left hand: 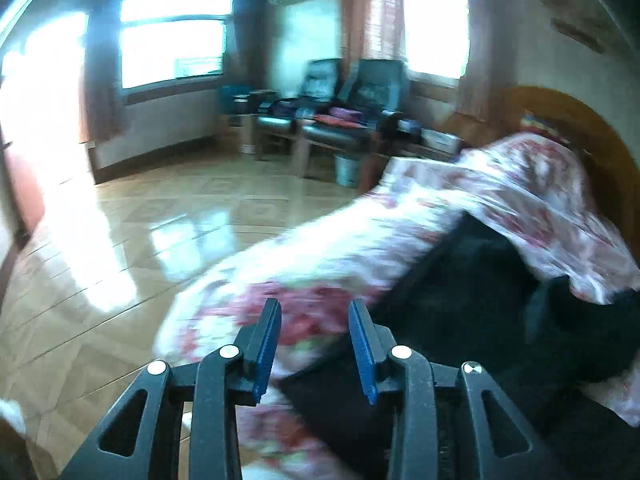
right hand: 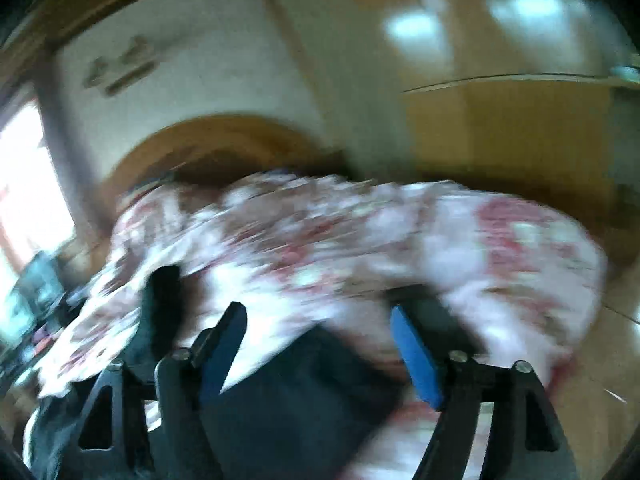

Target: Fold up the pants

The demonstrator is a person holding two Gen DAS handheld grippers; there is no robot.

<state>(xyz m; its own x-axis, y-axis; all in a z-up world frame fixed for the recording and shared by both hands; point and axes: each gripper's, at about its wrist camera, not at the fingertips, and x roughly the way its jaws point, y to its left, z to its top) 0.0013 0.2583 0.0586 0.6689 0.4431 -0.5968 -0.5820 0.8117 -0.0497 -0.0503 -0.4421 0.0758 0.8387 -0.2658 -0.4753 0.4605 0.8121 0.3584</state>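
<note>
Black pants (left hand: 460,300) lie on a bed with a red-and-white floral cover (left hand: 320,252), to the right of my left gripper (left hand: 316,312). The left gripper is open and empty above the bed's edge, its blue pads apart. In the right wrist view, which is blurred, the pants (right hand: 296,392) lie under and between the fingers of my right gripper (right hand: 320,320). That gripper is wide open and holds nothing. The floral cover (right hand: 360,232) spreads beyond it.
A wooden headboard (left hand: 592,128) stands at the bed's far end. Glossy tiled floor (left hand: 160,220) lies left of the bed. Dark armchairs (left hand: 352,112) with items on them stand under the windows. A small bin (left hand: 346,170) stands by the bed. A wooden wardrobe (right hand: 500,120) stands beyond the bed.
</note>
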